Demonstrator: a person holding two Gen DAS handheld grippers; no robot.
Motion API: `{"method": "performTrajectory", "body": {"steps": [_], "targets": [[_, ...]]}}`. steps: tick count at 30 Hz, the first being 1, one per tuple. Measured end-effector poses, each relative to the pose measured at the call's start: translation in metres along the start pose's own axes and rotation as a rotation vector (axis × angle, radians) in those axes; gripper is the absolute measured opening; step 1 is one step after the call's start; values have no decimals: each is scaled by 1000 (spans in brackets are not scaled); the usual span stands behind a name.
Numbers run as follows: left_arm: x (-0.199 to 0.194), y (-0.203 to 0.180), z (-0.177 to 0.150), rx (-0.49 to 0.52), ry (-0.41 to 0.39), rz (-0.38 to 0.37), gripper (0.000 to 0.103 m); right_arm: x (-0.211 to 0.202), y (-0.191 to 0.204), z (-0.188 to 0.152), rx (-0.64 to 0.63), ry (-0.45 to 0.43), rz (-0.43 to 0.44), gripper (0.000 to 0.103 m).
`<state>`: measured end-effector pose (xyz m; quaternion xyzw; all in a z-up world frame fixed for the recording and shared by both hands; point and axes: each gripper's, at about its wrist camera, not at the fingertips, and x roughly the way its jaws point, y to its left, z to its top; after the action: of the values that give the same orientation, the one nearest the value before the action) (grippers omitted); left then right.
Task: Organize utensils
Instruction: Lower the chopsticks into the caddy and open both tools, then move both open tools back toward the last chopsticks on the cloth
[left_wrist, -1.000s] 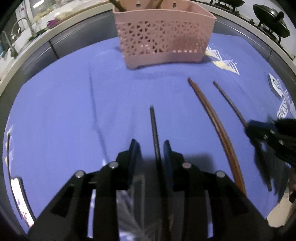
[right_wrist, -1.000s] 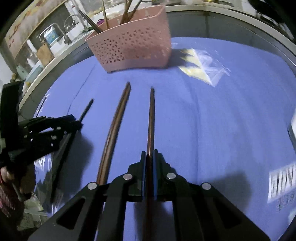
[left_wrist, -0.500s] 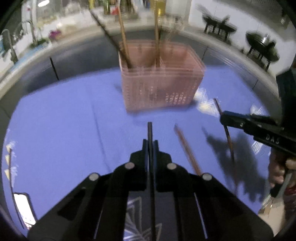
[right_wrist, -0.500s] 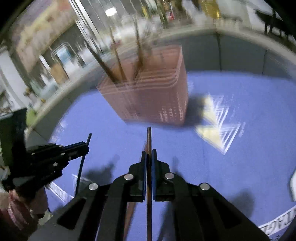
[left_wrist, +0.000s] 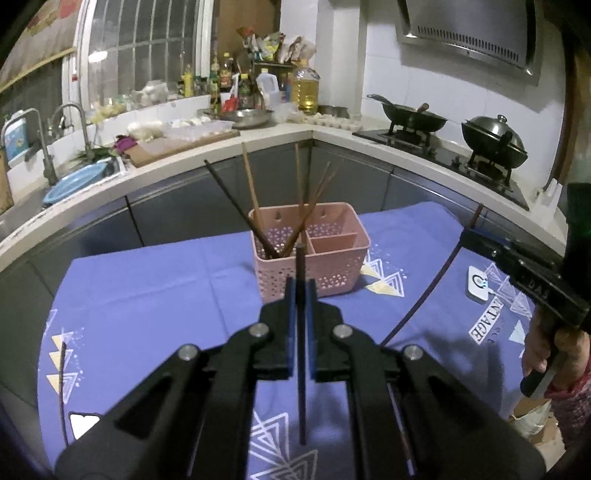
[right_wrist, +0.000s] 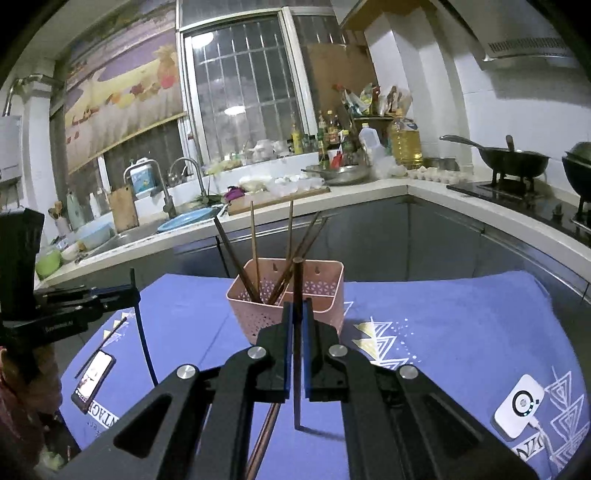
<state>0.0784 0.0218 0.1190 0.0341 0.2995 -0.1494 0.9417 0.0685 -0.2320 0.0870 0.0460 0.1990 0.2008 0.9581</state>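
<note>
Since the blurred frames half a second ago, both claws have risen and now look down on the pink basket (left_wrist: 310, 251) from above. The left claw (left_wrist: 300, 291) grips a dark chopstick (left_wrist: 301, 354) upright in front of the basket; the right claw (right_wrist: 295, 317) clamps a brown chopstick (right_wrist: 296, 347) likewise. Several chopsticks (left_wrist: 255, 206) lean in the basket's left compartment. A brown chopstick on the cloth (right_wrist: 264, 439) lies nearer than the basket on the blue-clothed worktop (left_wrist: 147, 302); a phone (right_wrist: 92, 380) lies to the basket's left.

- basket (left_wrist: 314, 258) on cloth (left_wrist: 147, 295), centre-far
- chopsticks (left_wrist: 255, 199) upright in basket's left compartment
- phone (right_wrist: 92, 380) on cloth, near left
- counter (left_wrist: 184, 155) behind, stove (left_wrist: 443, 147) far right
</note>
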Motion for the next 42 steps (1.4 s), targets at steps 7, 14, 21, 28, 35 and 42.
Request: {"method": "performTrajectory", "body": {"steps": [7,14,21,28,35,42], "targets": [[-27,5,59,-11,-113,0,4,4,9,53,8,-31,66,5],[-32,8,147,-31,-235,37,4,33,21,133,9,-98,107,5],[23,18,170,-53,-191,73,4,92,28,143,-18,-39,88,5],[93,29,143,-84,-46,71,5,137,23,107,6,73,67,5],[121,34,107,-117,38,147,31,131,9,95,122,57,83,13],[74,44,72,-131,-52,234,31,89,-9,75,189,-8,78,47]]}}
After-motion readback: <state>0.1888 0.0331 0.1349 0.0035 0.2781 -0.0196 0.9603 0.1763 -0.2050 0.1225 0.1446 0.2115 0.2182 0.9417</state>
